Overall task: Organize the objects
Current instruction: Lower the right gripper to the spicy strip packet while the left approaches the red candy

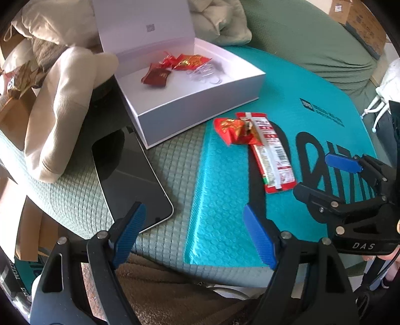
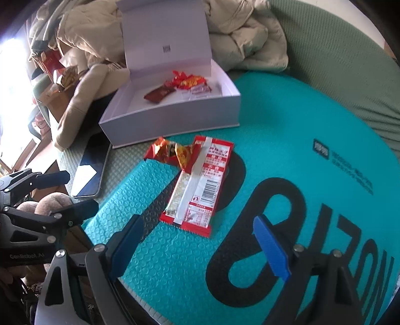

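An open white box (image 1: 200,107) (image 2: 175,120) with its lid up holds several red snack packets (image 1: 175,66) (image 2: 180,83) and clear wrappers. On the teal bubble mailer (image 1: 225,200) (image 2: 275,140) lie a long red-and-white snack bar (image 1: 271,152) (image 2: 200,185) and a crumpled red-and-gold wrapper (image 1: 232,128) (image 2: 172,151) touching its far end. My left gripper (image 1: 195,233) (image 2: 60,190) is open and empty, near the mailer's front edge. My right gripper (image 2: 197,247) (image 1: 322,175) is open and empty, just short of the bar.
A dark tablet (image 1: 127,180) (image 2: 90,167) lies left of the mailer on a green quilted cover (image 1: 82,200). Beige clothing (image 1: 62,105) (image 2: 240,32) is piled left of and behind the box. Cardboard boxes (image 1: 360,22) stand at the far right.
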Action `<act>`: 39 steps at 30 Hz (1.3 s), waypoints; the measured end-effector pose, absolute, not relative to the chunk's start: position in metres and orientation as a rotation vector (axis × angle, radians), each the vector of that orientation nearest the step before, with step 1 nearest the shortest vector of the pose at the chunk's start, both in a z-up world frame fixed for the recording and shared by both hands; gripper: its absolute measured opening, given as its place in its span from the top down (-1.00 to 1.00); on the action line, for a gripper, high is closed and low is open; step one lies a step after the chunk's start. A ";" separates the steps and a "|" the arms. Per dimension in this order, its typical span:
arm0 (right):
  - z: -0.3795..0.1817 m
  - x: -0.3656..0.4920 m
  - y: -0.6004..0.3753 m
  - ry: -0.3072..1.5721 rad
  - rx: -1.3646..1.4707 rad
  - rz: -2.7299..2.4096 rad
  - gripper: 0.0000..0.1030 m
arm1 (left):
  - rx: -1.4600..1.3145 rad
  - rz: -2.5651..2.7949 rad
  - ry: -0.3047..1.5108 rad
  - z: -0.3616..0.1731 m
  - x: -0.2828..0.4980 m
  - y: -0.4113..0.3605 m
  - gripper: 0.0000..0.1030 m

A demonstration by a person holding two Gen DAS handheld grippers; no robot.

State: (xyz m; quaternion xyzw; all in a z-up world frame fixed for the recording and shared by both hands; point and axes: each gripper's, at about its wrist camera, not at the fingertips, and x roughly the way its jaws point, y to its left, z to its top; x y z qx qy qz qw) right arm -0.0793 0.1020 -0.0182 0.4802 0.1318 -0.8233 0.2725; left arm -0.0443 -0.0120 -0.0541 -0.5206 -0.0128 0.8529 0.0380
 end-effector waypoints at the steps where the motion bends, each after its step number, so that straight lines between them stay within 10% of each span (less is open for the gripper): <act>1: -0.022 -0.082 0.100 0.353 1.302 -2.209 -0.75 | -1.606 2.618 -0.039 -0.056 -0.046 -0.013 -0.55; 21: -0.059 -0.117 0.064 0.438 1.355 -2.141 -0.74 | -1.569 2.613 -0.031 -0.060 -0.079 -0.031 -0.55; 29: -0.060 -0.123 0.081 0.418 1.343 -2.176 -0.09 | -1.537 2.559 0.000 -0.064 -0.098 -0.013 -0.55; 39: -0.058 -0.134 0.120 0.372 1.394 -2.238 -0.09 | -1.490 2.460 -0.010 -0.067 -0.120 0.020 -0.55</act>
